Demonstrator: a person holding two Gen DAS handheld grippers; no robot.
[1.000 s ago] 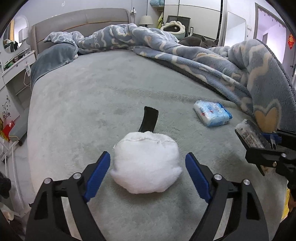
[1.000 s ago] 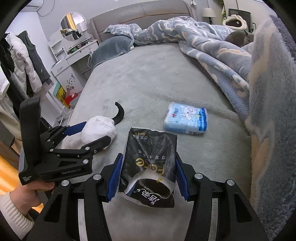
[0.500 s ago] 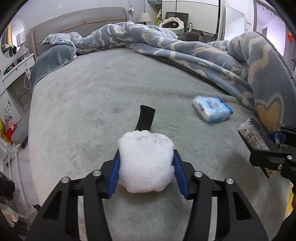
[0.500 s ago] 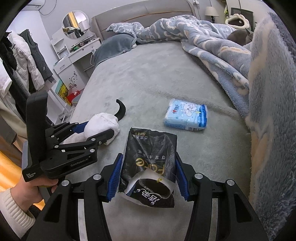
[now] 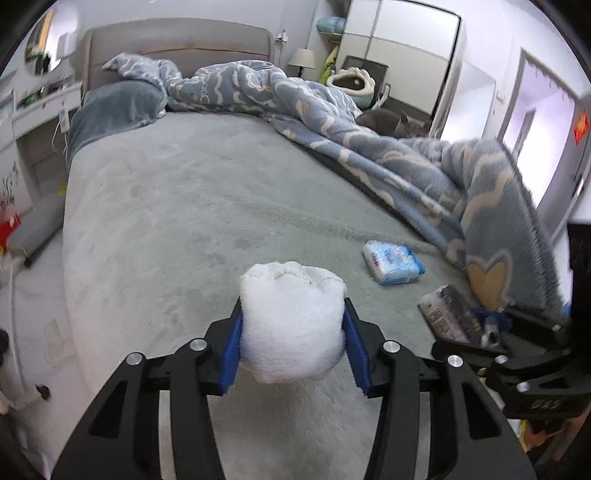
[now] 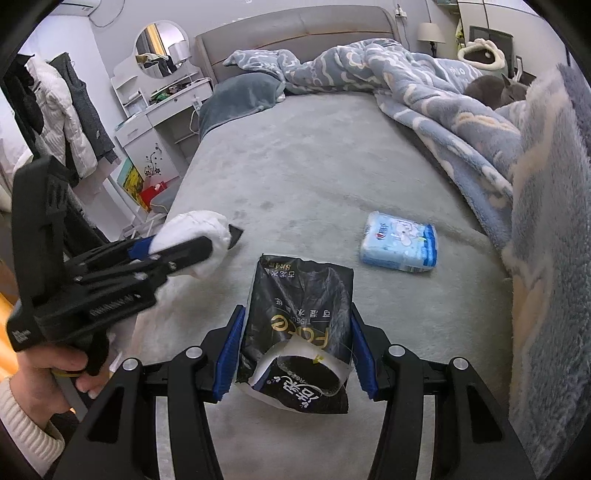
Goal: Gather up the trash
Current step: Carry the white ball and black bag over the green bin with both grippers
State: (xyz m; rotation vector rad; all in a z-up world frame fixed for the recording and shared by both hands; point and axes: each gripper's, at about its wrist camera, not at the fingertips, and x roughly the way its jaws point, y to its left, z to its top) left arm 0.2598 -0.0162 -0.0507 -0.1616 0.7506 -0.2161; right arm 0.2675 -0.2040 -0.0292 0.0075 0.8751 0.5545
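Trash is held in both grippers above the bed: the left gripper (image 5: 291, 343) has its blue pads pressed on both sides of a white crumpled wad (image 5: 291, 321), which bulges out above and below the jaws, and the right gripper (image 6: 295, 347) is clamped on a black tissue packet (image 6: 299, 317), torn open at its near end, with gold and white print on it. In the right view the wad looks soft like cloth or paper, and a dark pointed tip shows just behind it. A hand (image 6: 55, 365) with a cream knit cuff holds the left gripper's handle. Further out, a blue tissue pack (image 6: 400, 243) lies alone on the grey plush bed cover (image 6: 314, 166). A blue patterned blanket (image 5: 332, 122) is heaped along the right side, and a grey cat (image 6: 491, 90) rests behind it. A white dresser (image 6: 162, 110) with a round mirror stands beside the padded headboard (image 6: 295, 26).
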